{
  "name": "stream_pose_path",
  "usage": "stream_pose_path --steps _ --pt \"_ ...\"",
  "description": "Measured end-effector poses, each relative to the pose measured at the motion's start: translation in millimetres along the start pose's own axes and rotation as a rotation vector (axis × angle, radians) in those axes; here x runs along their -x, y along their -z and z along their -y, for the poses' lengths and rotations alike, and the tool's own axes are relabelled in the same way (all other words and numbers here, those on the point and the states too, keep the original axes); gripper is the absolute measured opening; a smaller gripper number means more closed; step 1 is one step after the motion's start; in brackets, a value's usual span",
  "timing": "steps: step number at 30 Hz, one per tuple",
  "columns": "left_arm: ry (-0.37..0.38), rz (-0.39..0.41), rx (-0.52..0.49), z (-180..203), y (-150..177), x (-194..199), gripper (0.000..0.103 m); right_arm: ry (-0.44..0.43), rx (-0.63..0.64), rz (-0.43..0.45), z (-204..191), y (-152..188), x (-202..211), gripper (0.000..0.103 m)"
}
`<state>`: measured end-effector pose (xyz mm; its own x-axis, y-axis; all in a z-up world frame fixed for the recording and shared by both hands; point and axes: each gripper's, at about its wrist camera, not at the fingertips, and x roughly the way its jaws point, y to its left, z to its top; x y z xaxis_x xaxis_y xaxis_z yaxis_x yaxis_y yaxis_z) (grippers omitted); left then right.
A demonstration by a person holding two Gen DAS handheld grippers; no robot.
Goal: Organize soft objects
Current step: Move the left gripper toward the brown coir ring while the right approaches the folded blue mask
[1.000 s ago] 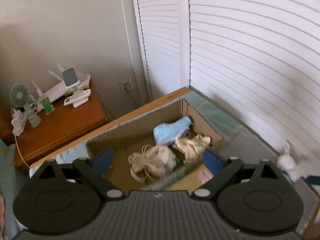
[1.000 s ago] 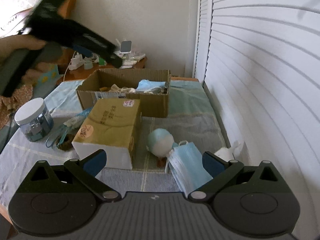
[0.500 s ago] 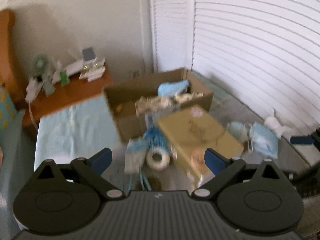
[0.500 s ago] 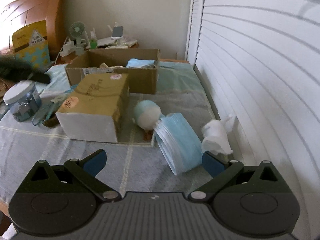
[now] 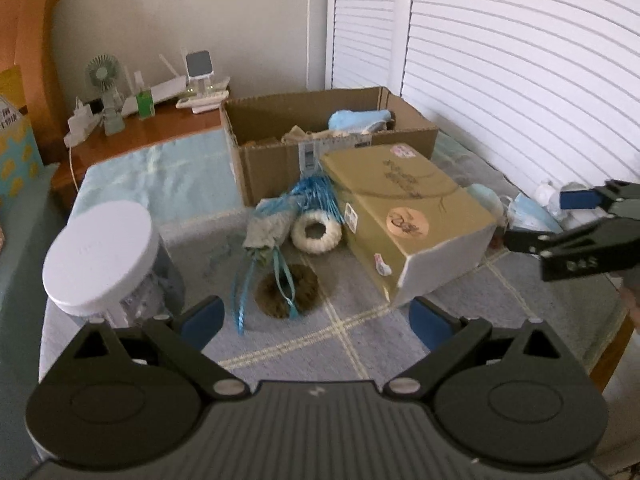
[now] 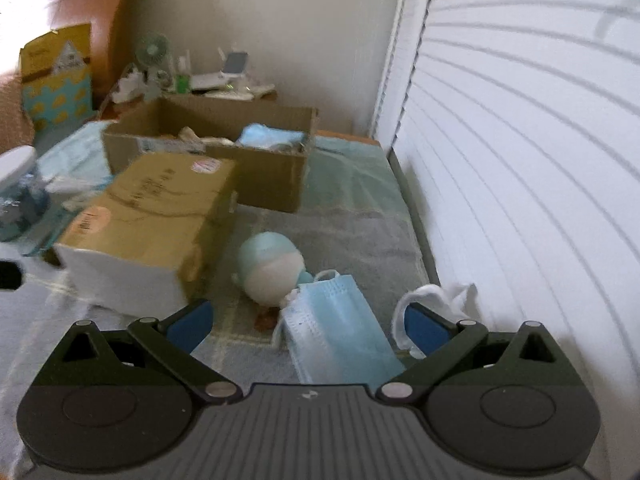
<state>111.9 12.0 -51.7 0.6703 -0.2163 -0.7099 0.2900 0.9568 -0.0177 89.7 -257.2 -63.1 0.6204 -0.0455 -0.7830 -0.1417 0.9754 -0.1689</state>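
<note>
Left claw [image 5: 316, 322] spread wide with nothing between its blue pads, hovering above the grey checked cloth [image 5: 360, 344]. Just ahead: a brown fuzzy ring [image 5: 286, 290] lying flat under a strand of blue ribbon [image 5: 280, 240], a white fluffy ring [image 5: 316, 232] beside it, touching the corner of a closed tan box [image 5: 408, 220]. At left, a clear jar with a white lid [image 5: 100, 252]. Behind, an open cardboard box [image 5: 280, 160] holding pale blue cloth and cream fabric pouches.

Right claw [image 6: 306, 330] likewise opened wide and gripping nothing, low over a stack of blue face masks [image 6: 340, 332] lying between its pads. Touching the far end of the stack, a round plush toy [image 6: 272, 268] in pale blue and white, close to the tan box. Beside the right pad, a white soft item [image 6: 436, 300] against the slatted shutter [image 6: 520, 160]; exact shape hard to tell. Seen from the left wrist, right claw at the far right edge, over the masks.
</note>
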Motion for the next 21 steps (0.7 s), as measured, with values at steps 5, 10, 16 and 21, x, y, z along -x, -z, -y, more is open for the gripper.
stream_pose_path --steps 5,10,16,21 --pt "-0.008 -0.001 -0.008 -0.8 2.4 -1.8 0.099 -0.045 0.012 -0.061 -2.9 0.7 -11.5 0.103" --pt "-0.013 -0.011 0.000 -5.0 2.1 -6.7 0.099 -0.127 0.011 -0.068 -11.5 2.0 9.0 0.103" --pt "-0.002 -0.012 0.000 -3.0 2.1 -8.5 0.099 -0.087 0.047 -0.005 -11.9 -4.9 21.4 0.103" --pt "0.005 -0.012 -0.006 -1.8 3.7 -8.3 0.099 -0.071 0.043 -0.026 -6.4 -6.2 24.4 0.103"
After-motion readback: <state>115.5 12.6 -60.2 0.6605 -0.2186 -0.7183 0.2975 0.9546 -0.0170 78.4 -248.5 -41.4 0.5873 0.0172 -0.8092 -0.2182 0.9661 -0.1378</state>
